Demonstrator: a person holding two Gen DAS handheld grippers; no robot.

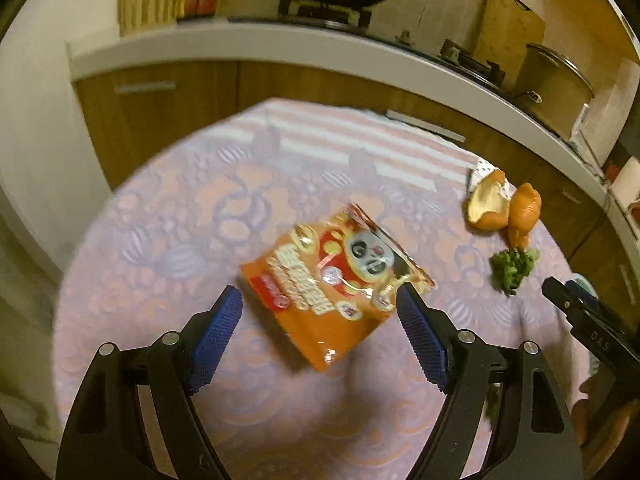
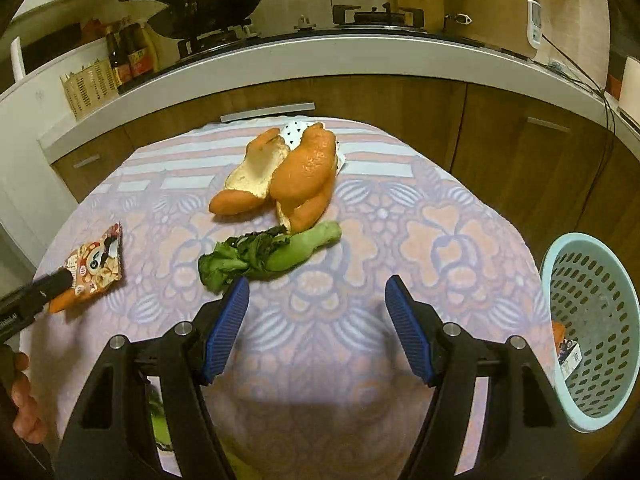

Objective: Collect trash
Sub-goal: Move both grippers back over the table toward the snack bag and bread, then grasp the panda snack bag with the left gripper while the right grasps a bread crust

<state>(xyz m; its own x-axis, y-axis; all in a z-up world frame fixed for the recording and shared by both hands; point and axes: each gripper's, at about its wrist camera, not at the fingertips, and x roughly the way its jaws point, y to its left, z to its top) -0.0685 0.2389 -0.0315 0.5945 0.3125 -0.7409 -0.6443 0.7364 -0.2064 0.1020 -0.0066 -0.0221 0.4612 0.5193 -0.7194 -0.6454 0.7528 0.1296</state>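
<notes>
Table – round, w/ pink-lilac patterned cloth, set right in front of the kitchen counter. Bears all the loose trash.

Counter – white edge, brown cabinet fronts below. On it: black wok on the hob, big lidded pot to the right, sauce bottles and a woven holder to the left.

Basket – pale teal, perforated, lying tilted at the table's right edge, mouth toward the middle. Inside: a small carton and sth orange, partly hidden.

L gripper – black frame, blue ribbed pads, fingers spread wide, holding nothing. Hovers over the snack bag; bag's near end lies between the two tips. Touching or not: can't tell.

R gripper – same build, fingers wide apart, empty. Left tip is just beside the greens' leafy end; contact can't be told.

Orange peel – two big curled pieces, white pith showing, far side of table. Polka-dot paper tucked under/behind them.

Snack bag – orange foil, panda face print, flat on the cloth, left-centre, well apart from the peel.

Greens – bok choy piece, pale stem pointing right, dark wilted leaves left, just in front of the peel.
</notes>
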